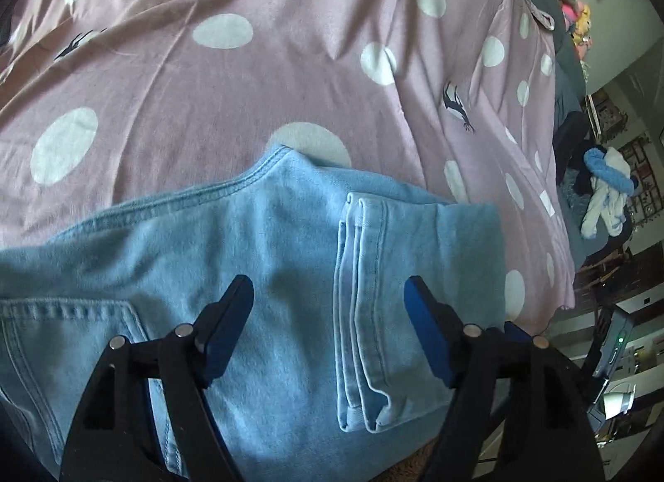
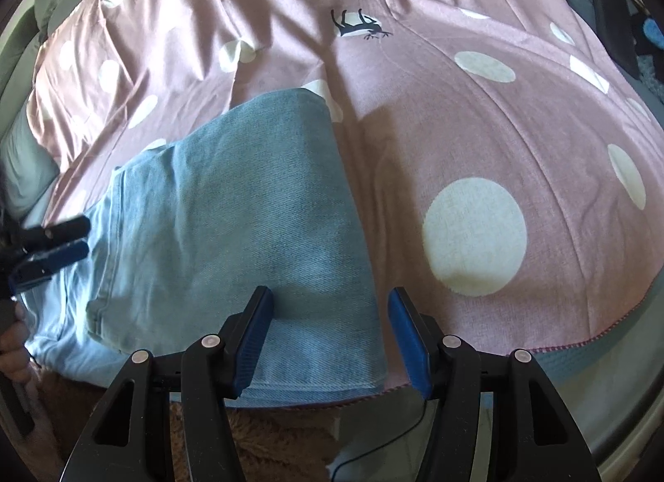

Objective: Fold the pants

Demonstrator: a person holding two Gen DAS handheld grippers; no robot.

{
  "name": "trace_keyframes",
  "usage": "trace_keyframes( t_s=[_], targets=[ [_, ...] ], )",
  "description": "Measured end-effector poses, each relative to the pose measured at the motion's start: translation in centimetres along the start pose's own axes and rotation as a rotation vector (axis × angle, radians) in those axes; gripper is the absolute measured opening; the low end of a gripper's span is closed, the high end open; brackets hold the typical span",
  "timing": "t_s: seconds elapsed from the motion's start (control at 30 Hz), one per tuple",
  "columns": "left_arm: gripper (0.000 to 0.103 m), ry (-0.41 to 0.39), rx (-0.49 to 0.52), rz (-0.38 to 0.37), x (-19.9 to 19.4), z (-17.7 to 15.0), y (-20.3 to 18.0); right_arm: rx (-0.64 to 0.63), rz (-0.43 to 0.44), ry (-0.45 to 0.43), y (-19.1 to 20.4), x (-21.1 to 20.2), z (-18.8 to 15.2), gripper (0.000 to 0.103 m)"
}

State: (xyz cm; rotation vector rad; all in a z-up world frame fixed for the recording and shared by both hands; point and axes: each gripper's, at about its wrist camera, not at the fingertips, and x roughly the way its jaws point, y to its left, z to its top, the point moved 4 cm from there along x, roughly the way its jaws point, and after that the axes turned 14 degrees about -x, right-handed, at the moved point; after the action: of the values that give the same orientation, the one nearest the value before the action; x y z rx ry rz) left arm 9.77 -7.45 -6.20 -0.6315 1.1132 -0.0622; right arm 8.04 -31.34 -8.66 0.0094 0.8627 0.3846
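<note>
Light blue denim pants (image 1: pixel 257 258) lie folded on a pink bedsheet with white dots (image 1: pixel 249 79). In the left wrist view the leg hems (image 1: pixel 361 316) are folded over the seat, with a back pocket (image 1: pixel 74 341) at the left. My left gripper (image 1: pixel 328 295) is open above the pants and holds nothing. In the right wrist view the folded pants (image 2: pixel 249 224) lie left of centre on the sheet (image 2: pixel 477 129). My right gripper (image 2: pixel 330 307) is open over the folded edge near the bed's front edge. The left gripper (image 2: pixel 54 245) shows at the far left.
The bed's right edge drops off toward a cluttered room with a blue-and-white garment (image 1: pixel 606 187) and plush toys (image 1: pixel 572 4). A brown fuzzy rug (image 2: pixel 265 453) lies below the bed's front edge. A grey pillow (image 2: pixel 25 174) is at the left.
</note>
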Motion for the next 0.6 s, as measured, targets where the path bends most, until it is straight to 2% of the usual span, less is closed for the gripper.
trace_keyframes(
  t_s=[0.13,0.23,0.33,0.37,0.43,0.5,0.6],
  targets=[
    [0.065,0.102,-0.009,-0.066,2.3,-0.1,-0.8,0.003,0.001,0.0,0.0,0.1,0.0,0.059],
    [0.061,0.098,0.01,-0.081,2.7,-0.2,-1.3,0.005,0.006,-0.001,0.0,0.1,0.0,0.059],
    [0.052,0.176,-0.067,-0.17,3.2,-0.4,-1.2,0.006,0.017,-0.001,0.1,0.2,0.0,0.059],
    [0.047,0.166,-0.057,-0.155,3.1,-0.5,-1.2,0.006,0.018,-0.002,0.2,0.3,-0.1,0.059],
    [0.024,0.145,-0.038,-0.115,2.9,-0.8,-1.0,0.007,0.015,-0.002,0.3,0.4,-0.1,0.059],
    [0.012,0.142,-0.05,-0.111,2.7,-1.1,-0.5,0.007,0.015,-0.002,0.3,0.4,-0.1,0.059],
    [0.007,0.143,-0.12,-0.15,2.3,-1.3,0.3,0.01,0.014,-0.004,0.3,0.5,-0.1,0.059]
  ],
)
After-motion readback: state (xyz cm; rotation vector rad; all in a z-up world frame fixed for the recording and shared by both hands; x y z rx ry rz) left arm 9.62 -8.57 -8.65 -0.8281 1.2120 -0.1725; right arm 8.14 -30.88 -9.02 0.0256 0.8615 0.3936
